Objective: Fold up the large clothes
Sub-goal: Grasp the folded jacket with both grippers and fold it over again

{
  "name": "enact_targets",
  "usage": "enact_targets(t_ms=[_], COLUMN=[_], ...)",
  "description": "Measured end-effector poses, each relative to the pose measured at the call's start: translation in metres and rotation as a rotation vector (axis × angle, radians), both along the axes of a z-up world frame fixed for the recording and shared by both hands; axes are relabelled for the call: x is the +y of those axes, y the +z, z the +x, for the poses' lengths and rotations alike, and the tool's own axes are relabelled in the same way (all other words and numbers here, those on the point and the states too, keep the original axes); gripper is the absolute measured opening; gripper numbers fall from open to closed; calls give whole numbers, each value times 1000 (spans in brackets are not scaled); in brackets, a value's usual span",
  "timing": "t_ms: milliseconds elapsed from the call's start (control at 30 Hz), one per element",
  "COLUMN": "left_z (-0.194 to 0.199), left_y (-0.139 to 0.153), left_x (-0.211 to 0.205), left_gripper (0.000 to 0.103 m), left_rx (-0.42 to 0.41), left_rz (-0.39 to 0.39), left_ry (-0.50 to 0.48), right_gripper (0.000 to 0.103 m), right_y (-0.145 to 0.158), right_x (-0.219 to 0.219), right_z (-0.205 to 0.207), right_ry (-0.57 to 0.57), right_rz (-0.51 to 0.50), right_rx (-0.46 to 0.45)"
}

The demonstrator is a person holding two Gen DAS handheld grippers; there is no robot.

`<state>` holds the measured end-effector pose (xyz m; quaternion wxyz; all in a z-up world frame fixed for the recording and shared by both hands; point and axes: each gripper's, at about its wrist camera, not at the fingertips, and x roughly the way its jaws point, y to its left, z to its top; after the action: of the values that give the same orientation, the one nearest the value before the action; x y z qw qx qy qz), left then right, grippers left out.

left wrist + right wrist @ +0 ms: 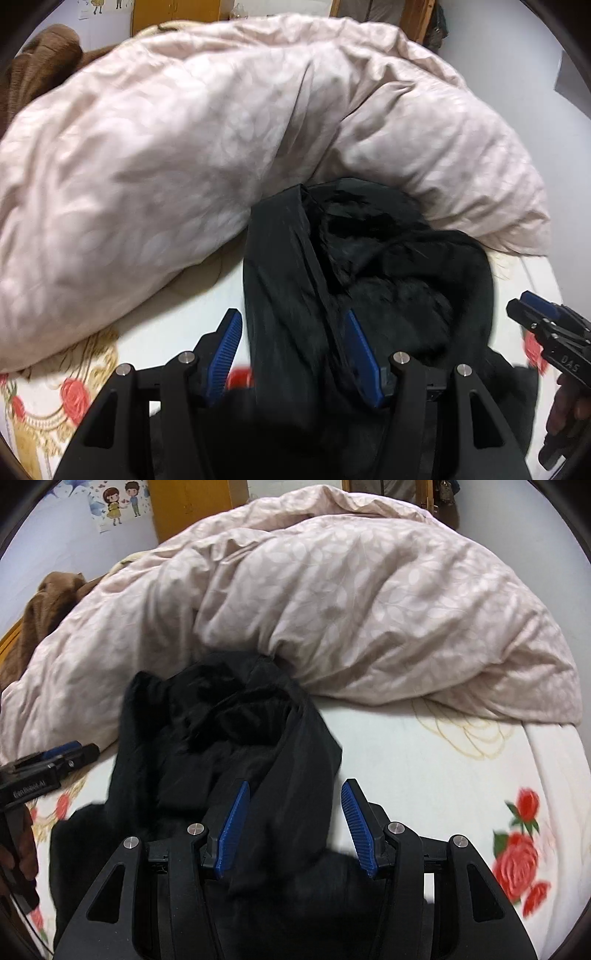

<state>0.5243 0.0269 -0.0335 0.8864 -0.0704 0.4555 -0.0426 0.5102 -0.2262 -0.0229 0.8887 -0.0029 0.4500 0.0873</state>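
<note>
1. Surface: you are working over a bed sheet (424,775), white, printed with red roses and gold scrolls; it lies bare to the right of your right gripper (295,823) and to the left of your left gripper (291,350).
2. Room: pale walls beyond the bed; a cartoon sticker (118,506) on the wall, far up-left of the right gripper; yellow-brown wooden furniture (195,506) beside it.
3. Obstruction: a bulky duvet (184,147), pale pink with a faint leaf print, soft and deeply creased, heaped across the bed ahead of both grippers. Its near edge touches the far end of the garment.
4. Further item: a brown fleecy cloth (37,66), far left, behind the duvet.
5. Task item: a black coat (351,266), crumpled, directly ahead of and under both grippers. Smooth, slightly shiny outer fabric; darker fuzzy lining or trim in the middle.
6. Left gripper: blue ribbed pads spread; a fold of coat lies between them, whether it is pressed you cannot tell.
7. Right gripper: pads spread likewise, coat fabric between them beside the left pad, grip not discernible.
8. Your hand (26,849) shows at the left edge, on the left gripper's handle.
</note>
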Motion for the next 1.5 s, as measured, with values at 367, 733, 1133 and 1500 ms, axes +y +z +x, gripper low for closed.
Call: enact_targets(t_ms=[367, 733, 1133, 1500], left_z=[30, -106, -236, -310], left_y=[-36, 41, 3, -20], left_x=[-8, 37, 47, 62], left_gripper=[3, 3, 6, 12], left_rx=[-2, -215, -101, -3], left_rz=[11, -198, -236, -172], left_ry=[3, 55, 63, 78], right_gripper=[7, 7, 7, 26], right_y=[-38, 53, 11, -12], right_x=[6, -13, -38, -49], right_z=[56, -85, -219, -271], right_ry=[-46, -10, -75, -96], right_rz=[1, 144, 249, 261], right_rx=[65, -157, -4, 120])
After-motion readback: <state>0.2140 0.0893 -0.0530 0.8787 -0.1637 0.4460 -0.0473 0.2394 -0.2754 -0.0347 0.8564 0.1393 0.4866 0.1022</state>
